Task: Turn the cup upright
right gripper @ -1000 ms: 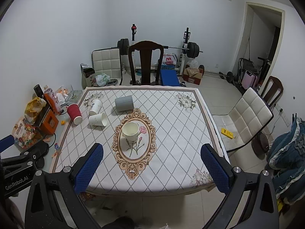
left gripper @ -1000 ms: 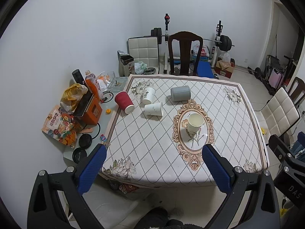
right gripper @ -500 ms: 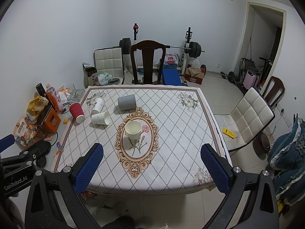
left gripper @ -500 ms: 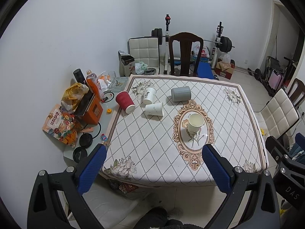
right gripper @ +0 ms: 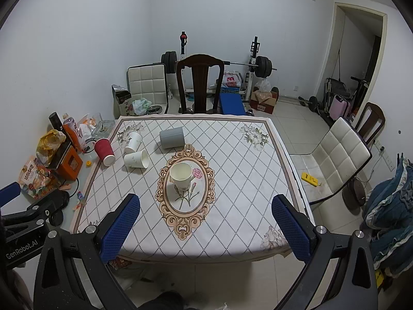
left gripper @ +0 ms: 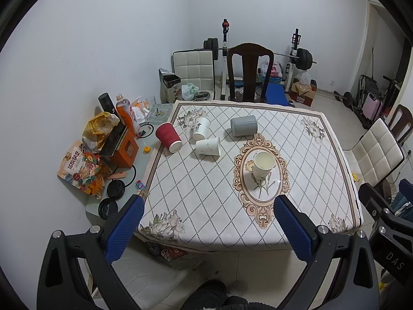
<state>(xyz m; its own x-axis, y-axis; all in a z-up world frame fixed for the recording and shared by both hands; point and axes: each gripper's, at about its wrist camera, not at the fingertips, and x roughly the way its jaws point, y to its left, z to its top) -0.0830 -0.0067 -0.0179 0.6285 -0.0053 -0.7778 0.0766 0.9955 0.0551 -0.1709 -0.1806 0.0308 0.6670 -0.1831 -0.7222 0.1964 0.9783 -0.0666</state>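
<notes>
A cream paper cup (left gripper: 262, 164) (right gripper: 181, 175) stands upright with its mouth up on the oval medallion in the middle of the table. A red cup (left gripper: 168, 137) (right gripper: 104, 148), two white paper cups (left gripper: 208, 146) (right gripper: 136, 159) (left gripper: 200, 128) (right gripper: 132, 141) and a grey cup (left gripper: 243, 126) (right gripper: 172, 137) lie on their sides at the far left. My left gripper (left gripper: 206, 219) and my right gripper (right gripper: 205, 219) are both open and empty, held high above the table's near edge.
The table (left gripper: 196, 196) has a diamond-patterned cloth. Snack bags, bottles and an orange box (left gripper: 124, 149) crowd a side surface on the left. A dark wooden chair (right gripper: 200, 82) stands at the far edge, a white padded chair (right gripper: 338, 155) at the right.
Both grippers have shifted slightly, so the table appears a little lower and more to the right in both views. The cups have not moved.
</notes>
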